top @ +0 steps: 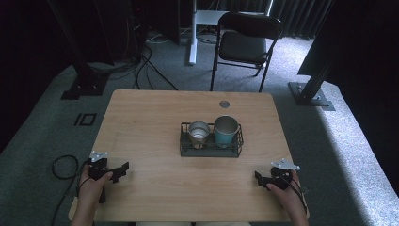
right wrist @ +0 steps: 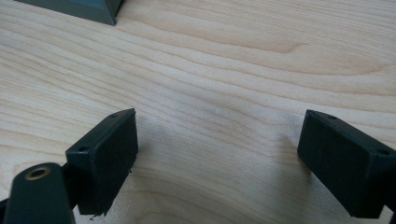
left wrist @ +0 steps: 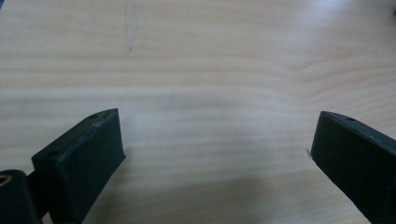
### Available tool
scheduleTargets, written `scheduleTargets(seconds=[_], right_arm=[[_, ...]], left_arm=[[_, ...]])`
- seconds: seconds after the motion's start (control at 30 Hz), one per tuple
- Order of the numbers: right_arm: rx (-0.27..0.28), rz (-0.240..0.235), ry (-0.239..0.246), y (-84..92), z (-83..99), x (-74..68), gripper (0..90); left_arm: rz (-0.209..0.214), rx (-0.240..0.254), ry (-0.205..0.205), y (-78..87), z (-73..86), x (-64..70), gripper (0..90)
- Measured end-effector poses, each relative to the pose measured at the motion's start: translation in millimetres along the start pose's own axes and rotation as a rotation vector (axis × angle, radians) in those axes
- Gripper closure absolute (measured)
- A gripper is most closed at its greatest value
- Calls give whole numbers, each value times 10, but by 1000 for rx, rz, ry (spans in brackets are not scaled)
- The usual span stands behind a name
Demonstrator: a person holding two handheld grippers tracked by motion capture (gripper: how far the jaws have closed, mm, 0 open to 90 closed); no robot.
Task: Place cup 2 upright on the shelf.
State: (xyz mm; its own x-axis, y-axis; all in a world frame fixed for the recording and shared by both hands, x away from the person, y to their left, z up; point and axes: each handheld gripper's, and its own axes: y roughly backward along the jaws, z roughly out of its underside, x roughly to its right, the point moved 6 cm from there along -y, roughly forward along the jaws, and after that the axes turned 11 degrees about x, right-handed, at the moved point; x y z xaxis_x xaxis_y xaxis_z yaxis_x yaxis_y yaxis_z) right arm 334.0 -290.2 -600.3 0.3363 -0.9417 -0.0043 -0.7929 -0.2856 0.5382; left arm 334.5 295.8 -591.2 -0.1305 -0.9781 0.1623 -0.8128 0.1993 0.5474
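Cups: two are standing side by side in a dark wire basket (top: 211, 151) at mid-table; the steel cup (top: 199, 132) is sitting in the left half, the teal cup (top: 226, 130) in the right half, both upright with mouths open to the camera.
Basket: it is resting on the wooden table (top: 155, 117), well apart from both grippers, and a grey corner of its base is showing at the far left of the right gripper view (right wrist: 79, 9).
Left gripper (top: 120, 172): a hand (top: 91, 186) is holding it low at the near left edge of the table, jaws pointing right toward the middle; in the left gripper view (left wrist: 215, 149) the jaws are standing wide apart with bare wood between them.
Right gripper (top: 259, 178): the other hand (top: 288, 190) is holding it at the near right edge, jaws pointing left; in the right gripper view (right wrist: 217, 154) the jaws are likewise gaping, nothing but wood grain between them.
Cable (top: 63, 167): it is looping on the carpet beside the left hand.
Chair (top: 244, 42): a black folding chair is standing on the carpet beyond the far edge of the table.
Disc (top: 224, 104): a small round grey disc is lying flush with the tabletop near the far edge.
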Motion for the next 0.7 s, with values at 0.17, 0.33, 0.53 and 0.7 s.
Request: scheduleTargets(seconds=[0.17, 0.33, 0.53, 0.7], right_arm=[[0, 0, 0, 0, 0, -1, 119], [0, 0, 0, 0, 0, -1, 119], [1, 0, 0, 0, 0, -1, 119], [1, 0, 0, 0, 0, -1, 119]], left_arm=[[-23, -23, -25, 43, 71, -32, 31], [-42, -30, -63, 76, 113, -25, 31], [-82, -26, -138, 95, 181, 8, 31], [-80, -27, -145, 114, 209, 75, 31]])
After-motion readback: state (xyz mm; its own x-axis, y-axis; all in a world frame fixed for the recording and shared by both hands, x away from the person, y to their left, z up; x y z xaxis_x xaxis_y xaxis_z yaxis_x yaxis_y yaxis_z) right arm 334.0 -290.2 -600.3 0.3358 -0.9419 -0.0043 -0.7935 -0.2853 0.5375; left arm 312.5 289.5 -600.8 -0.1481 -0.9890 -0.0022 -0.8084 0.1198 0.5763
